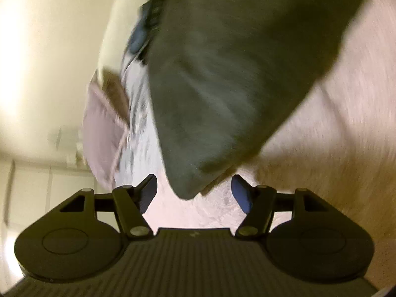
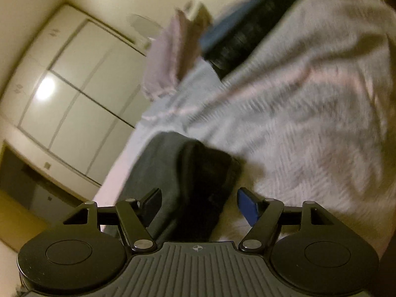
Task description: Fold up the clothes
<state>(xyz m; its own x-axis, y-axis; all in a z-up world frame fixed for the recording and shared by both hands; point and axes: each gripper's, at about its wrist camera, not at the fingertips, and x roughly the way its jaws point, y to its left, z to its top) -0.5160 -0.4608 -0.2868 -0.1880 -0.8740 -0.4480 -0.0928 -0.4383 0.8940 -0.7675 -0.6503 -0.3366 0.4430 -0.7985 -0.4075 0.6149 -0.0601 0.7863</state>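
Notably, the left gripper (image 1: 194, 193) stands released, a corner of the dark grey garment (image 1: 222, 74) between its fingers, untouched. Only the right view shows cupboard doors (image 2: 74, 86); the right gripper (image 2: 199, 204) is released over folded dark cloth (image 2: 188, 180) on the bed (image 2: 309, 123).

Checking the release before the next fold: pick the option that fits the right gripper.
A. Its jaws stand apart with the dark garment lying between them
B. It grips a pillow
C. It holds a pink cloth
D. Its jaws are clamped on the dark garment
A: the right gripper has both fingers spread clear of the dark garment, which lies on the pale bedspread.
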